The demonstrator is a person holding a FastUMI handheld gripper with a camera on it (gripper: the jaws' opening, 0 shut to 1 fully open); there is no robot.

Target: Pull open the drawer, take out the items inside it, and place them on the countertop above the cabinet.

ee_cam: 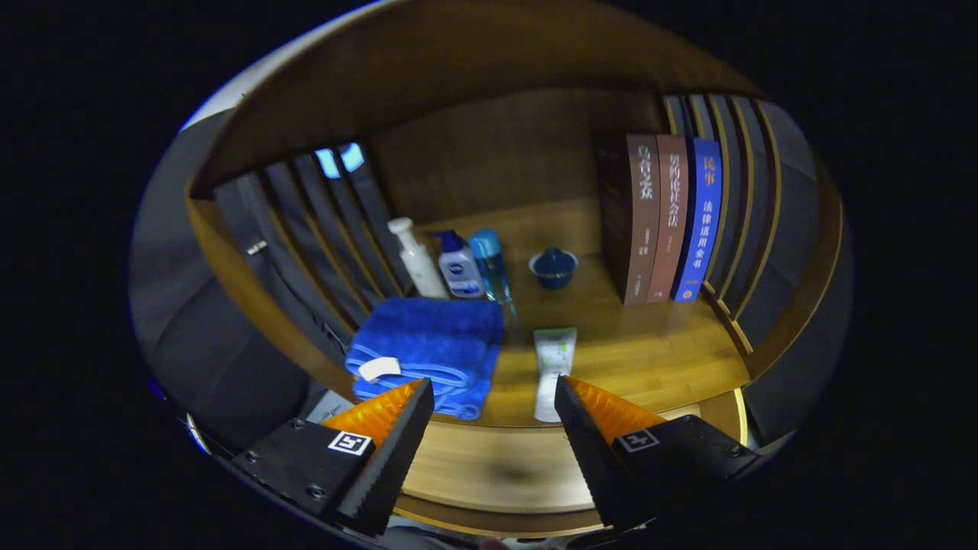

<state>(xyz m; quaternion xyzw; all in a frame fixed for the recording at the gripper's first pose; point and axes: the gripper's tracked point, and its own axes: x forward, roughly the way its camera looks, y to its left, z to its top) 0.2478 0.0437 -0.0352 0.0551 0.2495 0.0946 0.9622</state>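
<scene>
Countertop (657,351) of the cabinet lay directly ahead of the gripper (493,401), a wooden surface set in an alcove with a wooden back panel (497,153) and slatted sides. Drawer front could not be identified with certainty; a wooden edge (489,466) ran crosswise between the fingers, just below the countertop's near rim. The gripper's fingers stood wide apart, clamped on nothing and touching nothing.

A white tube (552,370) lay flat on the countertop, its near end just ahead of the right-hand finger. A folded blue towel (428,351) with a white tag rested beside it, just beyond the left-hand finger, its near edge at the countertop's rim.

Behind the towel, three bottles stood upright close together: a white pump bottle (416,260), a white bottle with a blue cap (461,267) and a clear blue bottle (489,263). A small blue lidded cup (553,267) stood apart from them toward the middle of the surface. Three books (665,214) stood upright side by side near the right-hand slats, two brown and one blue.
</scene>
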